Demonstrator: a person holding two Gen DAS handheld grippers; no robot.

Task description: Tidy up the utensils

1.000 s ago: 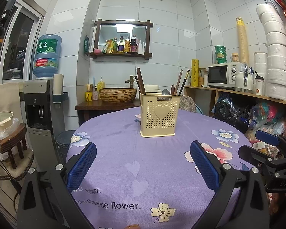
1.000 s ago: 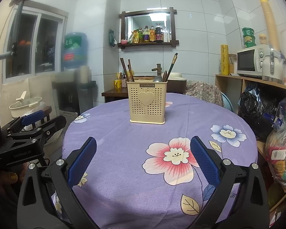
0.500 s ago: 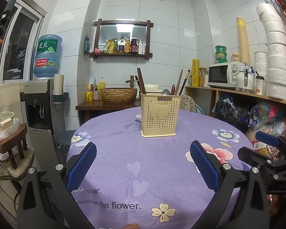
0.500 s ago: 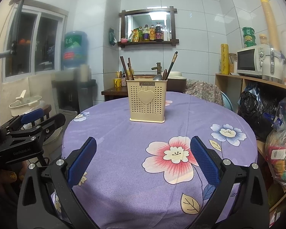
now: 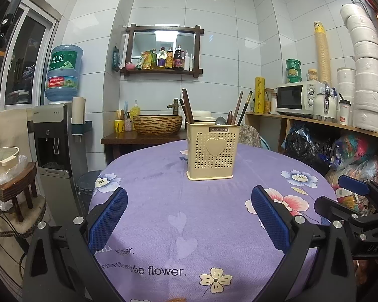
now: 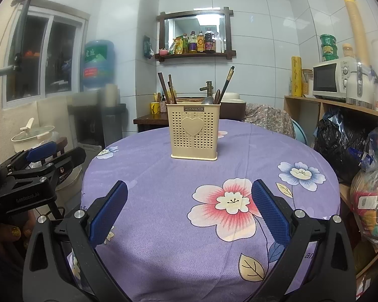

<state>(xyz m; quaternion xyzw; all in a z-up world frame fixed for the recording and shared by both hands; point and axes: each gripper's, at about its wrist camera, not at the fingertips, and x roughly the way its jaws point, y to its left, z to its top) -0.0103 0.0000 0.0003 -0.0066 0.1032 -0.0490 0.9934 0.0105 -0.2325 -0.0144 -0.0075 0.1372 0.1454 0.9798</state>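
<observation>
Closest to each camera are the two tools. The left tool [image 5: 189,216] is wide open, with its blue pads [image 5: 108,219] far apart and nothing between them, and it hangs over the near edge of the worktop [image 5: 163,201]. The right tool [image 6: 189,214] is wide open too and holds nothing; it hangs over the near edge on the right side, above a big pink flower [image 6: 229,203] printed on the purple cloth [image 6: 151,166]. In the right wrist view the left tool shows at the left edge of the picture, with a bit of a hand [image 6: 2,236] under it. The worktop is round and the purple cloth with flowers covers all of it. Farther back, near the far edge and close to the middle, stands the cream utensil holder [image 5: 213,157]. It is upright, has small holes all over and a heart on its front. Dark chopsticks [image 5: 187,105] stick out of its left side, and more chopsticks [image 5: 242,107] and a metal spoon [image 5: 220,120] stick out of its right side. Behind the worktop are a woven basin [image 5: 157,124] on a dark counter, a water dispenser [image 5: 54,136] at the left and a microwave [image 5: 298,97] on a shelf at the right.
</observation>
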